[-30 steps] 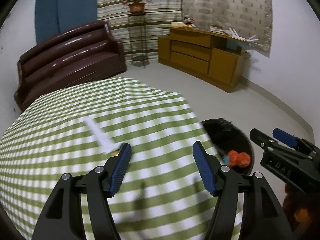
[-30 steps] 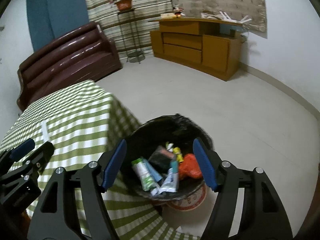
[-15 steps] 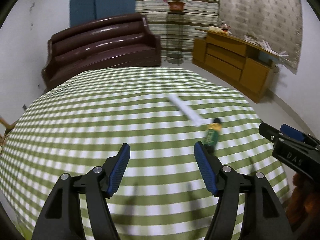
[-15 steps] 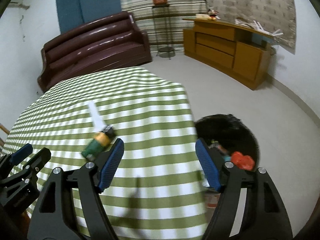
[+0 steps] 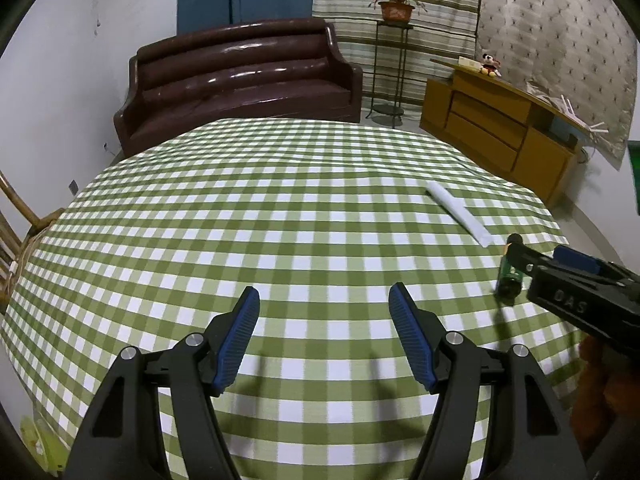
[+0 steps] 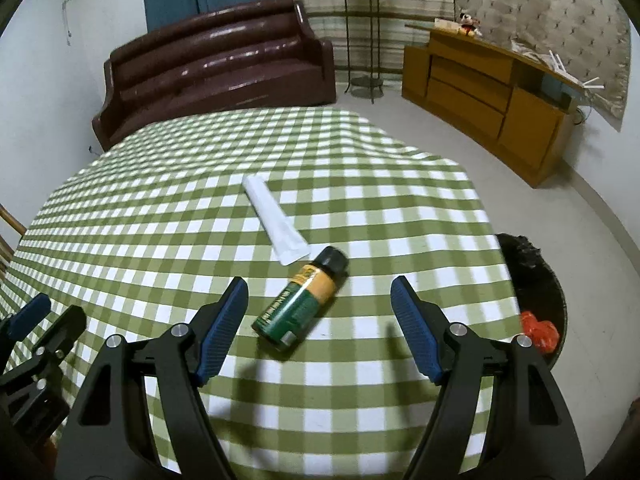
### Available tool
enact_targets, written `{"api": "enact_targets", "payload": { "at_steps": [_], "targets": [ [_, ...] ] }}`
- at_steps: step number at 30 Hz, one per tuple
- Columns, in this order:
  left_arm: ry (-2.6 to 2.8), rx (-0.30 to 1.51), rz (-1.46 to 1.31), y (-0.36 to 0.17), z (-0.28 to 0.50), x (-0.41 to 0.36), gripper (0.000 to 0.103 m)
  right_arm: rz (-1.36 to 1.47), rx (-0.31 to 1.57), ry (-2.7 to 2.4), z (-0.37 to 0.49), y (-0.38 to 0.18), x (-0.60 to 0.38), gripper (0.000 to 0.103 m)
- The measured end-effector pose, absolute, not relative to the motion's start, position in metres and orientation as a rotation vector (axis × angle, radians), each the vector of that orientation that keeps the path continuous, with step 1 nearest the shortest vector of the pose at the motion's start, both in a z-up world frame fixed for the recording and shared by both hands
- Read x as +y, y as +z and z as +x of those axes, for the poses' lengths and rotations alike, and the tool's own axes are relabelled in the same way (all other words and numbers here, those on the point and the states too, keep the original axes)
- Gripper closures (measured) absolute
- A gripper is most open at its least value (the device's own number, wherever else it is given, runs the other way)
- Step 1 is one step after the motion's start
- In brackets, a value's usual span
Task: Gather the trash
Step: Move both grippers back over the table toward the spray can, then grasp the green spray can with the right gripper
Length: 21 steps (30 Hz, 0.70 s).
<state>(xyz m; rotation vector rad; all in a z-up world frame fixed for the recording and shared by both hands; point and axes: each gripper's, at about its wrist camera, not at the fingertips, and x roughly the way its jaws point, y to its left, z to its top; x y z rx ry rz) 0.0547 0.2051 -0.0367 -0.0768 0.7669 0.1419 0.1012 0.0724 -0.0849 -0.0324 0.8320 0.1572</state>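
Observation:
A green bottle with a yellow label and black cap (image 6: 302, 300) lies on its side on the green checked tablecloth (image 6: 160, 208). A flat white wrapper (image 6: 274, 218) lies just beyond it. My right gripper (image 6: 320, 316) is open and empty, jaws either side of the bottle, a little short of it. My left gripper (image 5: 324, 324) is open and empty over bare cloth. In the left wrist view the bottle (image 5: 509, 276) and the wrapper (image 5: 460, 213) lie at the right, the bottle partly hidden by the right gripper (image 5: 560, 264).
A black-lined trash bin (image 6: 538, 280) with red trash (image 6: 540, 332) stands on the floor off the table's right edge. A brown sofa (image 5: 240, 76), a plant stand (image 5: 394, 52) and a wooden sideboard (image 5: 500, 132) stand beyond the table.
Both grippers have swung left, away from the bin and over the table. The bottle and wrapper now sit in front of the right gripper. Both jaws stay open.

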Motion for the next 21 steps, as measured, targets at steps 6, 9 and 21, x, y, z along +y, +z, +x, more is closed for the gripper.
{"api": "enact_targets", "payload": {
  "at_steps": [6,9,21],
  "targets": [
    [0.135,0.771,-0.094,-0.039,0.056,0.212,0.037,-0.053,0.868,0.126,0.108,-0.094,0.074,0.04],
    [0.129,0.776,-0.099,-0.039,0.057,0.213,0.037,-0.055,0.875,0.111,0.109,-0.095,0.069,0.047],
    [0.122,0.78,-0.116,-0.043,0.061,0.214,0.037,-0.063,0.883,0.13,0.11,-0.099,0.063,0.06]
  ]
}}
